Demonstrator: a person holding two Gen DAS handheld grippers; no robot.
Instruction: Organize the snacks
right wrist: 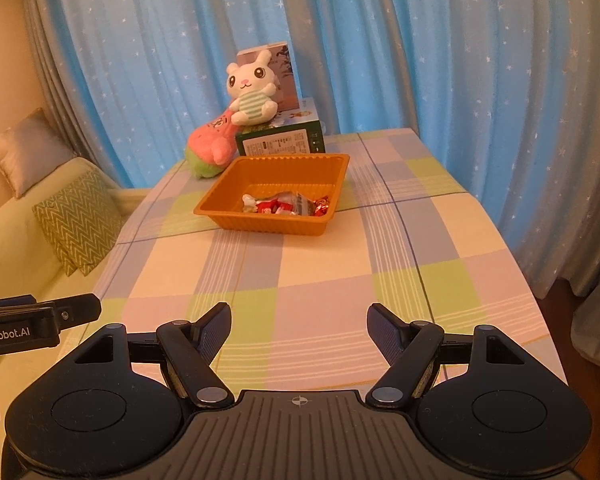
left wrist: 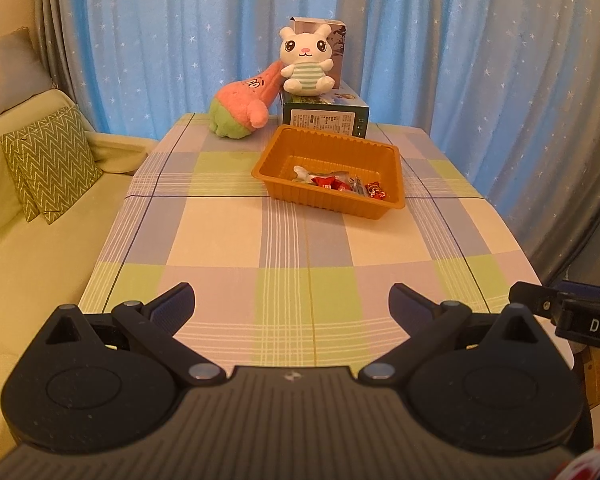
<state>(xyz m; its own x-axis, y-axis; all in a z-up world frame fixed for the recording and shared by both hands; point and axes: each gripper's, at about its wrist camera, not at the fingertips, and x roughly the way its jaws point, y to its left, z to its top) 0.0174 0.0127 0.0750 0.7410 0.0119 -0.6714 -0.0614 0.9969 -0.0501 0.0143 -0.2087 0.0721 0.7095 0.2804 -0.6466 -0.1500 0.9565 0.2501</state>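
Orange plastic, ribbed along its walls, makes up the shallow rectangular tray [left wrist: 328,168] that sits on the far half of the table [left wrist: 292,248], just in front of a dark green printed box [left wrist: 326,114]. Inside it lie the snacks [left wrist: 340,184] — a small heap of wrapped pieces gathered against the near wall and toward one corner, leaving most of the tray floor bare. Several wrappers are bright red with white print, one is clear and crinkled, and a white piece lies at the end of the heap; finer detail is too small to tell. From the right wrist view the same heap [right wrist: 286,205] sits against the tray's [right wrist: 272,196] front wall.

A checked cloth of pale green, lilac and cream covers the table. On the green box sits a white plush rabbit [left wrist: 306,60] in a striped green top, with a taller box [left wrist: 332,52] behind it; a pink and green plush [left wrist: 242,106] leans against the box's side.

The left gripper [left wrist: 292,304] hovers over the near edge of the table, its jaws spread wide with nothing between them. The right gripper [right wrist: 299,326] does likewise — jaws wide apart, holding nothing. Both are well apart from the tray. Blue star-patterned curtains [left wrist: 180,40] hang behind, and a sofa with a chevron cushion [left wrist: 48,160] stands beside the table.
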